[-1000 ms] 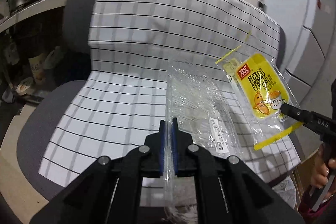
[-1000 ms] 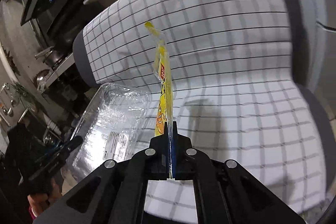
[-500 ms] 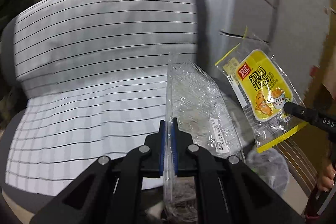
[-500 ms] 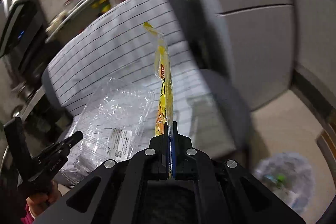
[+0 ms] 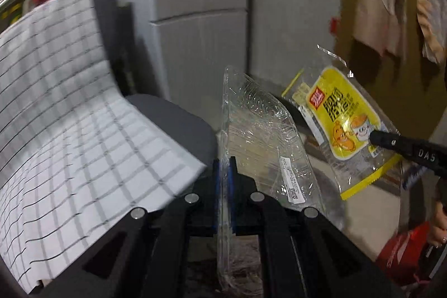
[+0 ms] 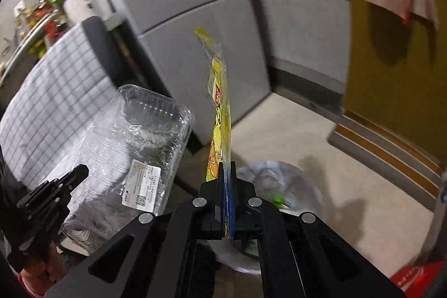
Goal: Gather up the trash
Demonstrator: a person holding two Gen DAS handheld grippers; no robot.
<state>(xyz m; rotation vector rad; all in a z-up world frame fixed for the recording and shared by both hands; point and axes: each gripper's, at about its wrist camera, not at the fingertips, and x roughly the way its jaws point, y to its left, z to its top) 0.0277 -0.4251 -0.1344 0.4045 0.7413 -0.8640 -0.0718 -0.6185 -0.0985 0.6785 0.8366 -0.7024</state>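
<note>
Both grippers have swung away from the chair (image 5: 156, 124) since the earlier frames: the checked cloth (image 5: 69, 130) that filled both views a second ago now sits at the left edge, and a grey cabinet (image 6: 195, 27) and the floor take up the middle.

Left gripper (image 5: 223, 166): fingers narrow, clamped on the edge of a clear plastic tray (image 5: 259, 136). The tray stands on edge, rising from the jaws and leaning to the right. A white printed label (image 5: 290, 180) is visible on its lower right face. In the right wrist view the same tray (image 6: 134, 152) is held beside the chair, its broad face toward the camera, with the left gripper (image 6: 79, 172) at its lower left corner.

Right gripper (image 6: 227, 180): fingers narrow, clamped on the lower edge of a yellow snack wrapper (image 6: 220, 124). From this view the wrapper is seen edge-on, standing up from the jaws. In the left wrist view the wrapper (image 5: 343, 119) shows its printed yellow face, to the right of the tray and apart from it, with the right gripper (image 5: 375, 135) pinching its lower right part.

A lined trash bin (image 6: 285, 186) stands on the floor directly behind the right gripper, partly hidden by it. It holds pale crumpled material and a small green item (image 6: 279, 198). Both wrapper and tray are off the chair, in the air, with the wrapper above the bin's near side.

A yellow door (image 6: 391, 60) stands to the right of the cabinet.
</note>
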